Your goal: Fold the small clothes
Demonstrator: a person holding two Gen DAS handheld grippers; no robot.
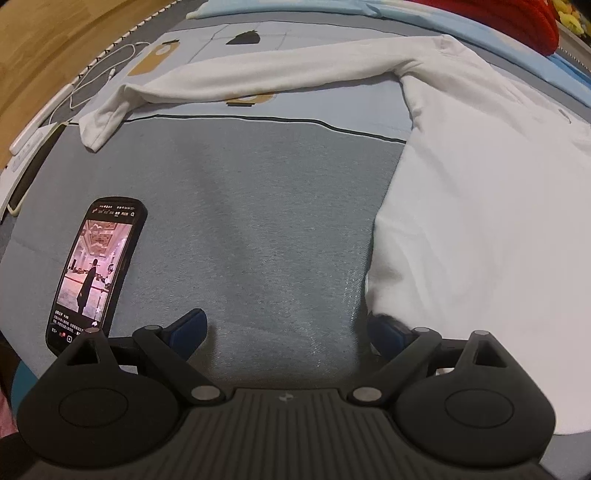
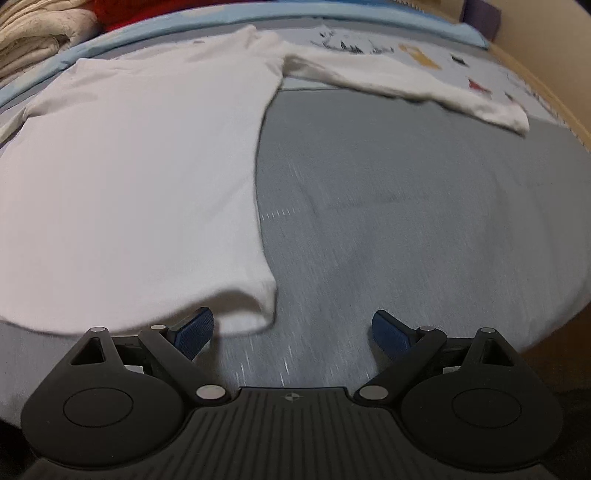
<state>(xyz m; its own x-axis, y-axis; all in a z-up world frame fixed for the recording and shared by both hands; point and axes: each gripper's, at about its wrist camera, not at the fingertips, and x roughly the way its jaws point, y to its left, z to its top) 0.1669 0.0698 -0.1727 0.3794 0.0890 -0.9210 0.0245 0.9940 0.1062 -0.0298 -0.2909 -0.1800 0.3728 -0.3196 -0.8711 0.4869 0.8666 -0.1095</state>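
A white long-sleeved shirt (image 1: 480, 192) lies flat on a grey-blue bed cover, sleeves spread sideways. In the left wrist view its body fills the right side and one sleeve (image 1: 229, 79) stretches to the left. My left gripper (image 1: 286, 332) is open over bare cover, its right finger by the shirt's lower left hem corner. In the right wrist view the shirt (image 2: 129, 173) fills the left side, the other sleeve (image 2: 406, 86) runs right. My right gripper (image 2: 291, 328) is open, its left finger at the lower right hem corner.
A lit phone (image 1: 94, 273) lies on the cover left of my left gripper. A white cable (image 1: 99, 74), another phone and white devices (image 1: 26, 147) lie at the far left edge. Red cloth (image 1: 517, 22) and folded pale fabric (image 2: 33, 33) sit beyond the shirt.
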